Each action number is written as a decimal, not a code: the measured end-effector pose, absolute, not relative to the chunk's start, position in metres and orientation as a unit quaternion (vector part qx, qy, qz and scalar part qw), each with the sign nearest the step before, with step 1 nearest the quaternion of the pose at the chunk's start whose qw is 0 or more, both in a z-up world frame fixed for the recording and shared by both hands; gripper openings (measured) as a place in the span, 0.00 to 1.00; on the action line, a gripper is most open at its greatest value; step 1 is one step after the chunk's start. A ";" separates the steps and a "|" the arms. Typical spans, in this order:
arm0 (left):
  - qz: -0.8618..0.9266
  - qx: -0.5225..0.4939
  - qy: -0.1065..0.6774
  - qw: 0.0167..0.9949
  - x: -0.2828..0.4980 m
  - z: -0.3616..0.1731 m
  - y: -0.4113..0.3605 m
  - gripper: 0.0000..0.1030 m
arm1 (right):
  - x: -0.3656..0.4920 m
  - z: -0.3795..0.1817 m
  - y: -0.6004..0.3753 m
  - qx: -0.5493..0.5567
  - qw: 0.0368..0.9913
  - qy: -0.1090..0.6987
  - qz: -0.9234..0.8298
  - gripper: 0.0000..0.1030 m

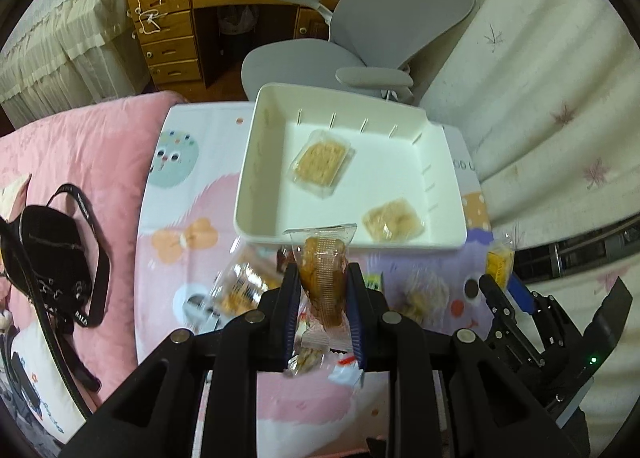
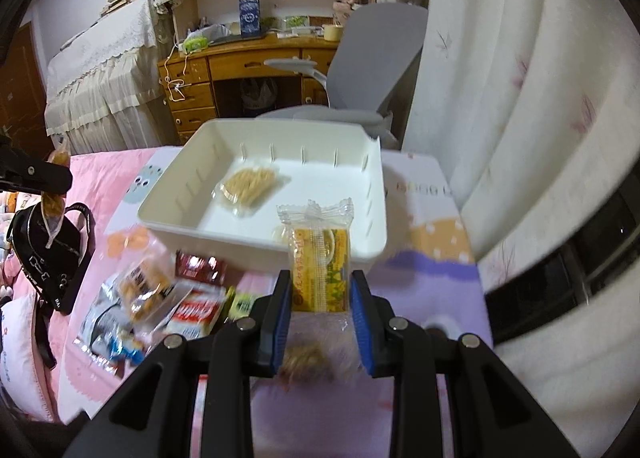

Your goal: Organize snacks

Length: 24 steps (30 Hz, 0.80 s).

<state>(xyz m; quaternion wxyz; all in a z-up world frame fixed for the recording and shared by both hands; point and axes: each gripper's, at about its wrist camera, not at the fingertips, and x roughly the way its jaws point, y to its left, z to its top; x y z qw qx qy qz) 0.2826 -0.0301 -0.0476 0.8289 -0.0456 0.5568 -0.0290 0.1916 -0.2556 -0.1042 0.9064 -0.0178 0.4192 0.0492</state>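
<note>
A white bin (image 1: pixel 256 161) (image 2: pixel 172 213) stands on a patterned mat on the bed and holds two clear-wrapped pastries (image 1: pixel 322 161) (image 1: pixel 392 219). My left gripper (image 1: pixel 323 278) is shut on a brown snack in a clear wrapper (image 1: pixel 324 274), held above the mat just short of the bin's near rim. My right gripper (image 2: pixel 320 290) is shut on a yellow snack packet (image 2: pixel 320 270), held near the bin's near right corner. The right gripper also shows in the left wrist view (image 1: pixel 500 282) with the yellow packet (image 1: pixel 500 262).
Loose snack packets (image 2: pixel 160 298) lie on the mat (image 2: pixel 420 278) left of my right gripper. A black bag (image 1: pixel 52 254) lies on the pink blanket at left. A grey office chair (image 1: pixel 360 37) and a wooden desk (image 1: pixel 224 17) stand beyond the bed. A white curtain (image 1: pixel 540 77) hangs at right.
</note>
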 end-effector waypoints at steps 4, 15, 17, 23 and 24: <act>-0.020 -0.032 0.548 0.836 0.309 -0.052 -0.045 0.20 | 0.215 -0.100 -0.268 -0.013 0.908 0.415 0.060 0.27; -0.017 -0.020 0.555 0.832 0.354 -0.074 -0.066 0.20 | 0.270 -0.095 -0.287 0.038 0.904 0.416 0.091 0.27; -0.020 -0.025 0.555 0.831 0.359 -0.076 -0.067 0.20 | 0.277 -0.094 -0.287 0.039 0.905 0.414 0.093 0.27; 0.007 -0.006 0.559 0.829 0.365 -0.083 -0.069 0.62 | 0.289 -0.100 -0.290 0.069 0.893 0.432 0.104 0.38; 0.009 -0.002 0.557 0.830 0.364 -0.083 -0.069 0.63 | 0.290 -0.102 -0.292 0.076 0.891 0.435 0.106 0.41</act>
